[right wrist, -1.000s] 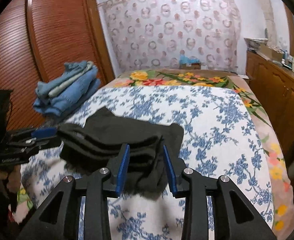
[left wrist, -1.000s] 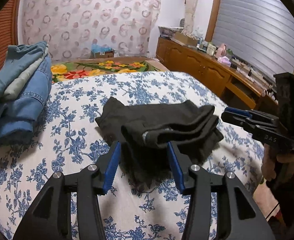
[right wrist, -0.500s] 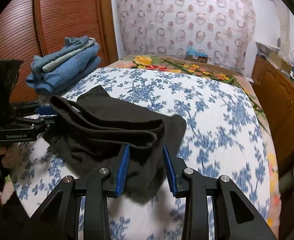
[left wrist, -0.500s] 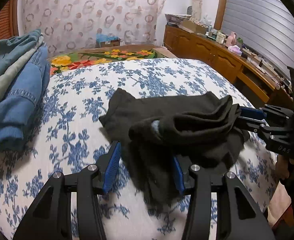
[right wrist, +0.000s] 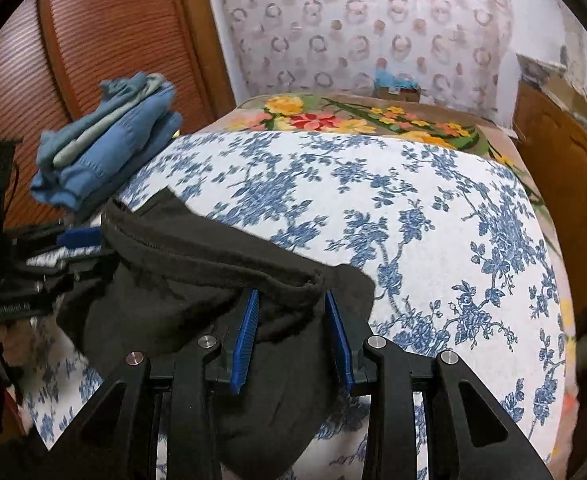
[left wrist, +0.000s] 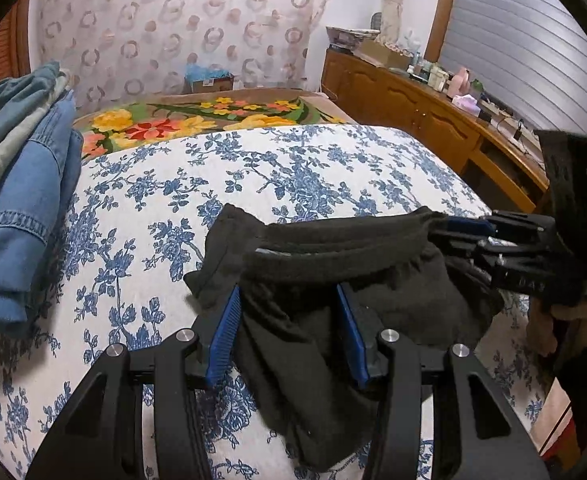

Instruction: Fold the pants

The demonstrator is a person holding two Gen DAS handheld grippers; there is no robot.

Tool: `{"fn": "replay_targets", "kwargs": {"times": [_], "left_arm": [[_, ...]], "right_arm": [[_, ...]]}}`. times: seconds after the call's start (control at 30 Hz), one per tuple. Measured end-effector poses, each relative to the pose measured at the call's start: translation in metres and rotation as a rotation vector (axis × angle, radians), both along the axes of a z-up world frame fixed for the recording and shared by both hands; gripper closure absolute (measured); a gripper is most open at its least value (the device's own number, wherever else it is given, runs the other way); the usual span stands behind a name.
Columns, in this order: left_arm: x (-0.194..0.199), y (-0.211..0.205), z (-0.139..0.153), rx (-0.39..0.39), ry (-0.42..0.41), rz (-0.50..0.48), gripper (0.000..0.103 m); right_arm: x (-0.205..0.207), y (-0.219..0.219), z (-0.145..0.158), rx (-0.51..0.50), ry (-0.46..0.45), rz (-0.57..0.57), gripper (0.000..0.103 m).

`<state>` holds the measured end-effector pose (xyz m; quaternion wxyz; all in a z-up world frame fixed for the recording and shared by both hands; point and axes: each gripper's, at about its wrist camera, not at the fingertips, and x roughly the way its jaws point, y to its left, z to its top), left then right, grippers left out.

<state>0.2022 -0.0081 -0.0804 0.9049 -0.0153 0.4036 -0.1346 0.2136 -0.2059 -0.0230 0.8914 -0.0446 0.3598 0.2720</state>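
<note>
Folded black pants (left wrist: pixel 353 248) lie bunched on the blue-flowered bedcover (left wrist: pixel 293 168), their thick waistband edge stretched between my two grippers. My left gripper (left wrist: pixel 289 292) is shut on the left end, with cloth filling the gap between its blue pads. The right gripper (left wrist: pixel 465 232) comes in from the right and clamps the other end. In the right wrist view the pants (right wrist: pixel 197 264) sag below my right gripper (right wrist: pixel 291 296), which is shut on them. The left gripper (right wrist: pixel 77 240) holds the far end there.
A stack of folded jeans (left wrist: pixel 21 200) sits at the bed's left side, also seen as the jeans pile (right wrist: pixel 109 148) in front of a wooden wardrobe (right wrist: pixel 105 40). A cluttered wooden sideboard (left wrist: pixel 413 108) runs along the right. A flowered blanket (left wrist: pixel 197 120) covers the bed's far end.
Both grippers have moved across the bed with the pants held between them. The bundle now looks nearer and larger, and its lower part hangs below the pads.
</note>
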Motion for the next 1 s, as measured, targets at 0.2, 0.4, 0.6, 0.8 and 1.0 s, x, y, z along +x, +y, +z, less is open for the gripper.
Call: {"fn": "replay_targets", "kwargs": {"times": [0.2, 0.4, 0.6, 0.8, 1.0], "left_arm": [[0.004, 0.003, -0.004, 0.006, 0.009, 0.021, 0.054], [-0.001, 0.005, -0.001, 0.006, -0.001, 0.016, 0.054], [-0.015, 0.011, 0.010, -0.021, -0.028, 0.015, 0.054], [-0.039, 0.012, 0.012, -0.026, -0.042, -0.006, 0.054], [-0.063, 0.010, 0.007, -0.042, -0.042, -0.020, 0.054]], "right_arm": [[0.010, -0.002, -0.005, 0.038, 0.037, -0.014, 0.068], [0.010, 0.007, -0.002, -0.028, -0.029, -0.052, 0.093], [0.003, 0.011, 0.002, -0.037, -0.062, -0.090, 0.090], [-0.018, -0.003, 0.008, -0.015, -0.070, -0.096, 0.071], [-0.060, -0.021, 0.009, -0.001, -0.087, -0.054, 0.067]]}}
